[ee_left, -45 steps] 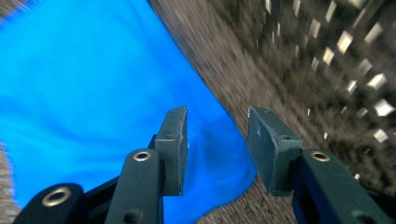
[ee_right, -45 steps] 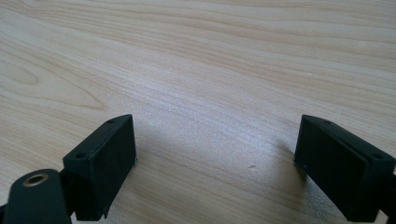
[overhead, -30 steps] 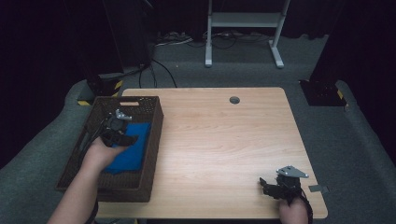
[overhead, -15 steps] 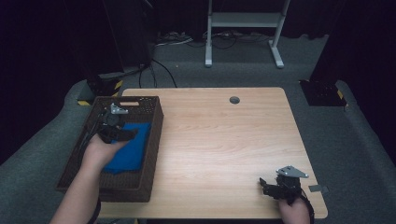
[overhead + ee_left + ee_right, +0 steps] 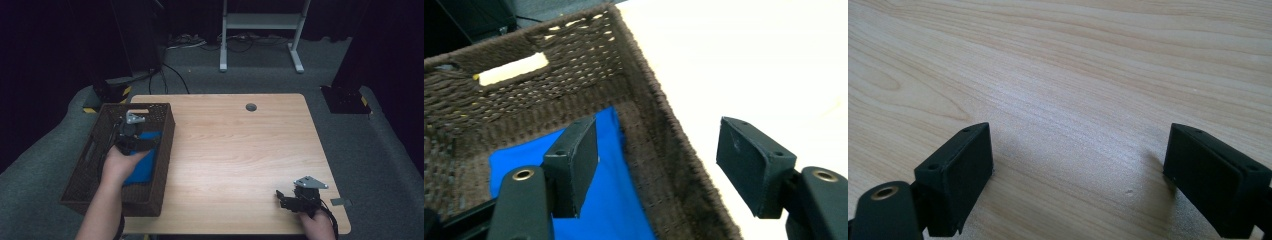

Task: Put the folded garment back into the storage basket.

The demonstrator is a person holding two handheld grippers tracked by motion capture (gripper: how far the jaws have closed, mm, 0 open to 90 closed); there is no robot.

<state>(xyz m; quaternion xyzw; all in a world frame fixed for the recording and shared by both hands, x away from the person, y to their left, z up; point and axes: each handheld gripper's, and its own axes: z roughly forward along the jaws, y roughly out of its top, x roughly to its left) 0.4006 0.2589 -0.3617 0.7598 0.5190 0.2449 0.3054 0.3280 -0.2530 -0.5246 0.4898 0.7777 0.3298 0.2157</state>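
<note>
A brown woven basket (image 5: 85, 161) stands on the left end of the wooden table (image 5: 235, 150) with a blue cloth (image 5: 144, 161) lying flat on its bottom. My left gripper (image 5: 134, 128) hovers over the far part of the basket, open and holding nothing. In the left gripper view this gripper (image 5: 659, 145) straddles the basket's wall (image 5: 659, 150): one jaw is over the blue cloth (image 5: 619, 190), the other over the table. My right gripper (image 5: 287, 196) rests low near the table's front right corner, open, with bare wood between the jaws (image 5: 1078, 150).
A small round grommet (image 5: 251, 107) sits near the table's far edge. A white stand (image 5: 260, 22) and cables are on the floor beyond. Black boxes (image 5: 345, 97) flank the table. A grey tag (image 5: 340, 202) lies by the front right corner.
My left gripper has shifted a little toward the basket's far end and right wall. The right gripper has stayed still.
</note>
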